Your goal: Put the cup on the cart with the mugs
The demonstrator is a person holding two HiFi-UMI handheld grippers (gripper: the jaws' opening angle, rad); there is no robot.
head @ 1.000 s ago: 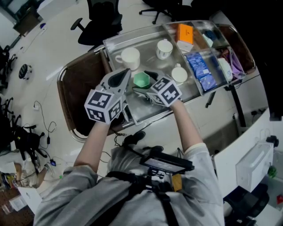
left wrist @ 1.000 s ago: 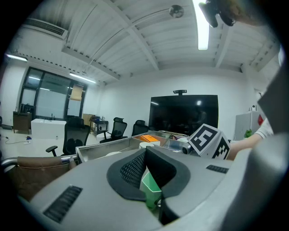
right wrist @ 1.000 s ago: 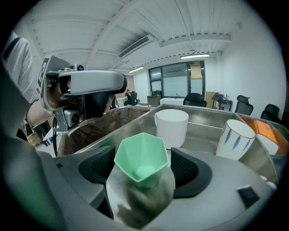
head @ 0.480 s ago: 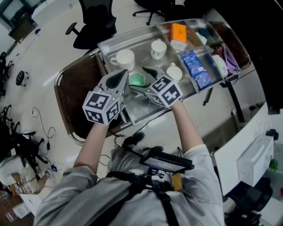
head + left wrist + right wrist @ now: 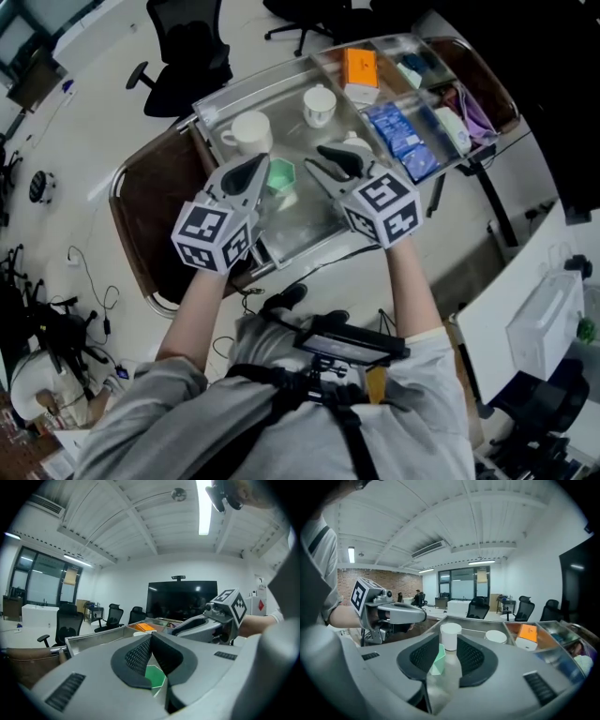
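Note:
The green cup (image 5: 279, 175) stands on the cart's metal tray (image 5: 281, 80), free of both grippers. A white mug (image 5: 246, 131) stands behind it, a second one (image 5: 320, 105) further back, and a third (image 5: 357, 146) is partly hidden by my right gripper. My left gripper (image 5: 251, 171) is shut and empty, its tip just left of the cup. The right gripper (image 5: 330, 159) hovers to the cup's right with its jaws closing and nothing between them. In the right gripper view the cup (image 5: 436, 660) shows past the left jaw, a mug (image 5: 450, 636) beyond the gap.
An orange box (image 5: 359, 67) and blue packets (image 5: 394, 131) fill compartments on the tray's right side. The cart's brown shelf (image 5: 150, 216) sticks out at the left. An office chair (image 5: 187, 47) stands beyond the cart, and cables (image 5: 56, 328) lie on the floor at the left.
The right gripper has drawn back to the right, away from the green cup, and its jaws have narrowed. The cup stays on the tray. The left gripper has hardly moved.

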